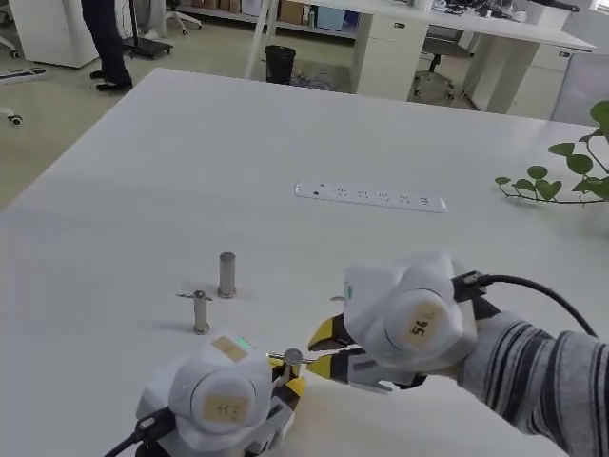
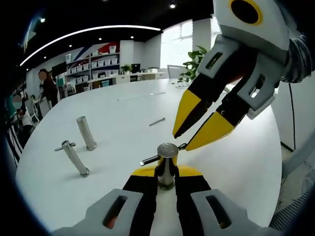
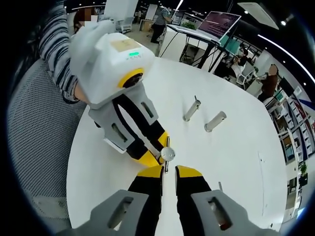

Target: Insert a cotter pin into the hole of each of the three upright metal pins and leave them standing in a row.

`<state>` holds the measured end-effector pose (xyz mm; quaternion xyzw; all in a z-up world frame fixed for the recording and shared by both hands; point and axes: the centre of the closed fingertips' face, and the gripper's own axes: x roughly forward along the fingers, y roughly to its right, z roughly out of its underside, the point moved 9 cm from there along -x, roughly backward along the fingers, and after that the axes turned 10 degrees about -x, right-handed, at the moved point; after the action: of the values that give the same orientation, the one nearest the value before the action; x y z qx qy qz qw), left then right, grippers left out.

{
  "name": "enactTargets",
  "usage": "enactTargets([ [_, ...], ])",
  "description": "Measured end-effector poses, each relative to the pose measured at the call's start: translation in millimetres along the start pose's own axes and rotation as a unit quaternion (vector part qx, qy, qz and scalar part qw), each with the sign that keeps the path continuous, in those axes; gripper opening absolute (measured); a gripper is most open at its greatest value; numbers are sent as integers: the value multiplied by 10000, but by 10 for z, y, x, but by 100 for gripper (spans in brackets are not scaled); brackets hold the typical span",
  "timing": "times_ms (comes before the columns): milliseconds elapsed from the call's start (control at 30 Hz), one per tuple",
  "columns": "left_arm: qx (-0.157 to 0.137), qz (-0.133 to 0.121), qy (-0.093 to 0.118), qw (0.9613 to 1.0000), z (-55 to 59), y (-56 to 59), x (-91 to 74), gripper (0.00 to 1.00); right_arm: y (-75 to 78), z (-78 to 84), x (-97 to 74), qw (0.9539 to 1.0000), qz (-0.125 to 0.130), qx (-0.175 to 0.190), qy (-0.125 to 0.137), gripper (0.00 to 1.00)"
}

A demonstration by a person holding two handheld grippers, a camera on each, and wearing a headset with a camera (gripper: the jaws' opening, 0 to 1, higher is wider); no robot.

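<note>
White laminate table (image 1: 143, 171) under everything, and the action sits at its near edge. The left gripper (image 2: 166, 174) has its jaws pinching the held metal pin (image 2: 167, 162) low on the shaft, upright, with the top and its cross-hole left free. That looks like the right hold: solid polished steel, heavy for its size, round and likely to twist or slide between flat pads, so a firm low grip makes sense. The right gripper (image 3: 169, 173) comes in from the far side of the held metal pin, jaws drawn close about the tail of the cotter pin (image 2: 149, 159), though I cannot tell if they truly bite it. That cotter pin already pokes through the hole, its tip out the other side. It's light, thin wire, probably bends if pushed off-line, so best held near the hole. Beyond the held metal pin stand the plain metal pin (image 1: 226, 274) and the pinned metal pin (image 1: 200, 312) with its fitted cotter pin (image 1: 186, 296). Further past the held metal pin lies a loose cotter pin (image 2: 157, 121).
</note>
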<state>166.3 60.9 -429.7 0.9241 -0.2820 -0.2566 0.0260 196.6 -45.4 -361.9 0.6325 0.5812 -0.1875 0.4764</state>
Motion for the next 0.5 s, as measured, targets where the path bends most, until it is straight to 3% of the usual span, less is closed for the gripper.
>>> enactTargets([
  [500, -12, -11, 4, 10000, -2, 3, 8, 10, -46, 48, 42, 9992, -23, 406, 41, 0],
])
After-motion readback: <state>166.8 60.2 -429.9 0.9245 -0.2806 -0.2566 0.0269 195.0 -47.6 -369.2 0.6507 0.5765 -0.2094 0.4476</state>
